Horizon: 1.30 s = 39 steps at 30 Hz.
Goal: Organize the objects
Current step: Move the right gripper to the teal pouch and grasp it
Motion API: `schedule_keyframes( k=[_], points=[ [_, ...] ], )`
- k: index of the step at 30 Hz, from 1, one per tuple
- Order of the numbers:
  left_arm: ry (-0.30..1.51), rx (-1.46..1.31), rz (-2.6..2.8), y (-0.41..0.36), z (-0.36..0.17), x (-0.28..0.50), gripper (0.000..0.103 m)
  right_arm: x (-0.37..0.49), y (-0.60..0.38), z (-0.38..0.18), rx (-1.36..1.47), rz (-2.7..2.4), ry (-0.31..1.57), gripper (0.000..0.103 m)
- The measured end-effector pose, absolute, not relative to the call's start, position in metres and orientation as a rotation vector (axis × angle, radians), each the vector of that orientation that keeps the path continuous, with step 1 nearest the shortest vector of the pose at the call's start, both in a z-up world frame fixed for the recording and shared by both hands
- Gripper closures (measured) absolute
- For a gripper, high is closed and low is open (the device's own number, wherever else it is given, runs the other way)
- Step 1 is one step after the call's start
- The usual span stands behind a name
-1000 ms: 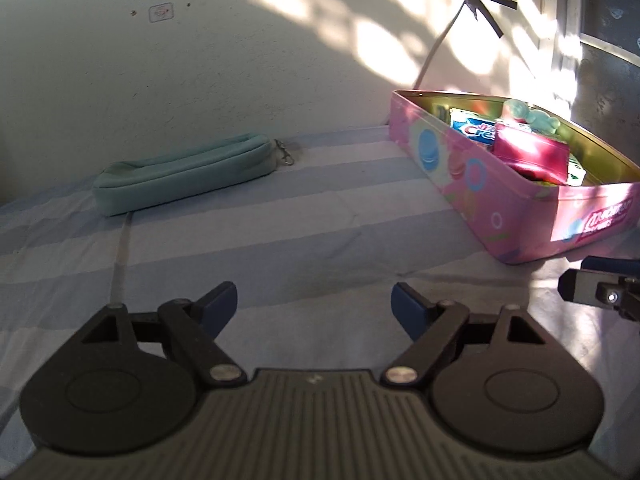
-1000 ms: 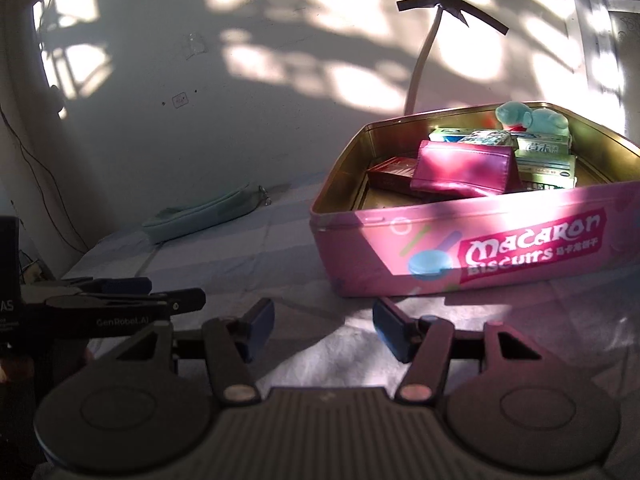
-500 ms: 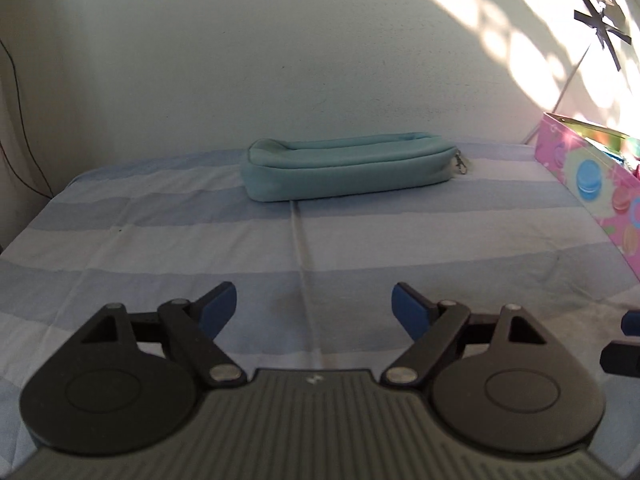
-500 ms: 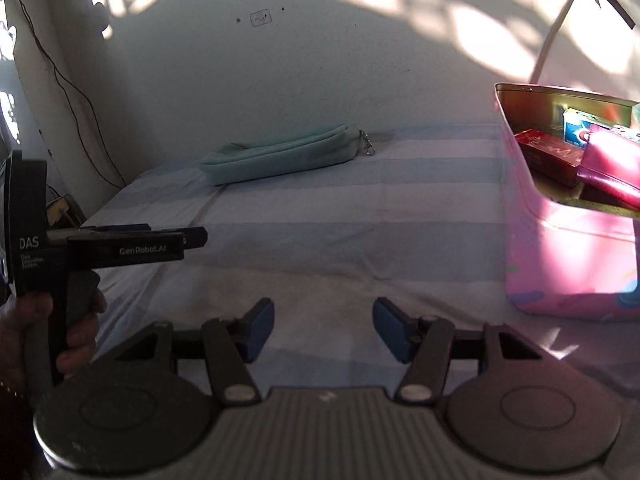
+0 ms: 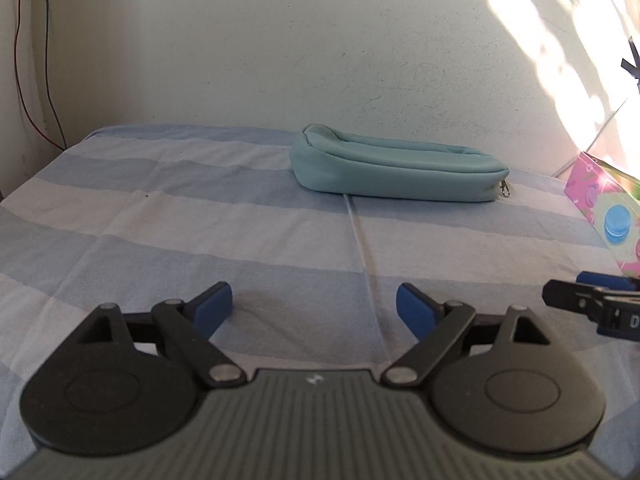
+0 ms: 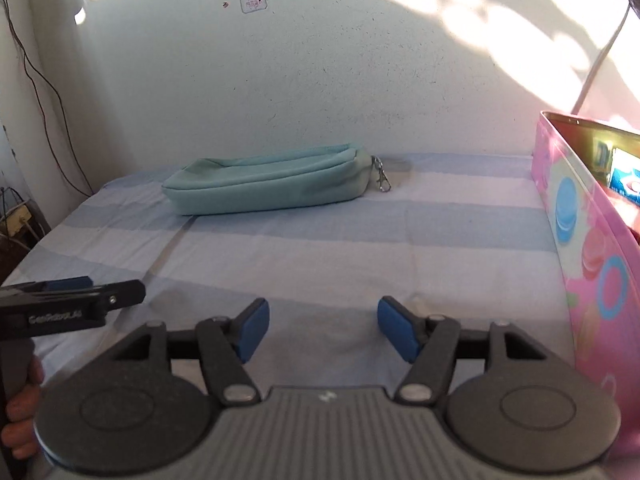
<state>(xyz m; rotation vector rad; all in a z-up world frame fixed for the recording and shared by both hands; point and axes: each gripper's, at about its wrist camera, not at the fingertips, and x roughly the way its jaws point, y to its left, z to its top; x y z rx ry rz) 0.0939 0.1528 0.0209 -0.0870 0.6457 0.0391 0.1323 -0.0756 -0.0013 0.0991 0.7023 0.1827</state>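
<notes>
Pouch [image 5: 396, 170]: teal, lying flat at the far edge of the striped surface [image 5: 200, 216], against the wall. Tin [image 6: 588, 248]: pink, now at the frame's right edge (earlier centred). Left tongs [image 5: 314, 308] and right tongs [image 6: 320, 330]: both have just been opening, nothing between them; likely aiming for the pouch.

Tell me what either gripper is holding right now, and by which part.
Nothing is held. The left gripper and right gripper both stand open and empty above the striped cloth, short of the teal pouch.
</notes>
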Motion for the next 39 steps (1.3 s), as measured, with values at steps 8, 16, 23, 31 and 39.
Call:
schedule_keyframes(
  k=[8,16,23,31,39],
  points=[
    [0.648,-0.094,0.033,0.155,0.020,0.094,0.009,0.155,-0.074,-0.005,0.120,0.167,0.696,0.031],
    [0.647,-0.095,0.033,0.155,0.021,0.093,0.008,0.154,-0.086,-0.005,0.233,0.199,0.683,0.030],
    [0.647,-0.096,0.034,0.155,0.021,0.094,0.006,0.173,-0.099,-0.005,0.345,0.179,0.676,0.027],
    [0.650,-0.108,0.031,0.155,0.021,0.096,0.004,0.247,-0.118,-0.013,0.580,0.142,0.666,0.025],
    [0.648,-0.131,0.020,0.160,0.022,0.098,0.002,0.306,-0.078,-0.017,0.363,0.149,0.723,0.054]
  ],
)
